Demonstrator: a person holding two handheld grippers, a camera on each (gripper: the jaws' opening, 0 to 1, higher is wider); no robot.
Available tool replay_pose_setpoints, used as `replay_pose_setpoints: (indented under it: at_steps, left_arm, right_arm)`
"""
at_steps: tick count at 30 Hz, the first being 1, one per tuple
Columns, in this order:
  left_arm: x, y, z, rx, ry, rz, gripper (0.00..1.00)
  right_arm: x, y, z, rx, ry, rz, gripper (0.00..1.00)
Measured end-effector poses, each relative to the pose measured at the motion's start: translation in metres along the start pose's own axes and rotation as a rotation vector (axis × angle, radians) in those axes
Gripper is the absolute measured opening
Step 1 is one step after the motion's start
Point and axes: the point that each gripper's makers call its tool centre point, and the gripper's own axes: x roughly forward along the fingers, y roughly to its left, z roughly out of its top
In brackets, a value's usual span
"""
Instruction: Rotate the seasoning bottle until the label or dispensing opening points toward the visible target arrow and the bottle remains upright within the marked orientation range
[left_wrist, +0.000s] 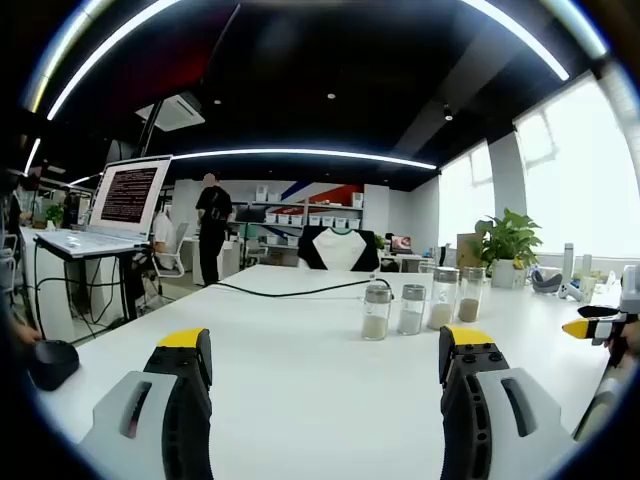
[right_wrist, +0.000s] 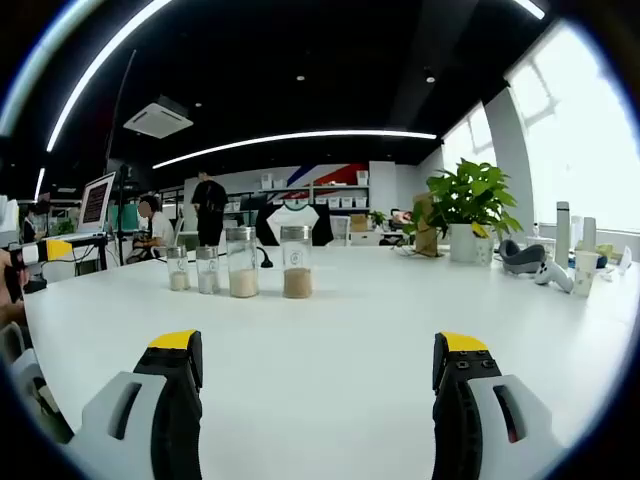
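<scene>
Seasoning bottles upright, labels unreadable, arrow indiscernible

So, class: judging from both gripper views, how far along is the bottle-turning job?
Nothing looks done yet. The four clear glass seasoning bottles with silver lids stand upright in a row on the white table, untouched. In hand: nothing; the left gripper and right gripper are both open, short of the row. Left: grasping and rotating a bottle. No target arrow is discernible.

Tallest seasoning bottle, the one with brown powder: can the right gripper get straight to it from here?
Probably yes. The right gripper is open, facing the brown-powder bottle at the row's end, with bare white table between. The neighbouring bottle stands close beside it, so finger room there looks tight.
</scene>
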Motion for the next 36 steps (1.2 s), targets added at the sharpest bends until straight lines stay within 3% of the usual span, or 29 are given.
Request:
replay_pose_setpoints:
  at_steps: [36]
  left_arm:
    - [0.0002, 0.001, -0.0019, -0.013, -0.001, -0.001, 0.99]
  right_arm:
    - [-0.002, -0.0032, 0.0048, -0.013, -0.007, -0.009, 0.98]
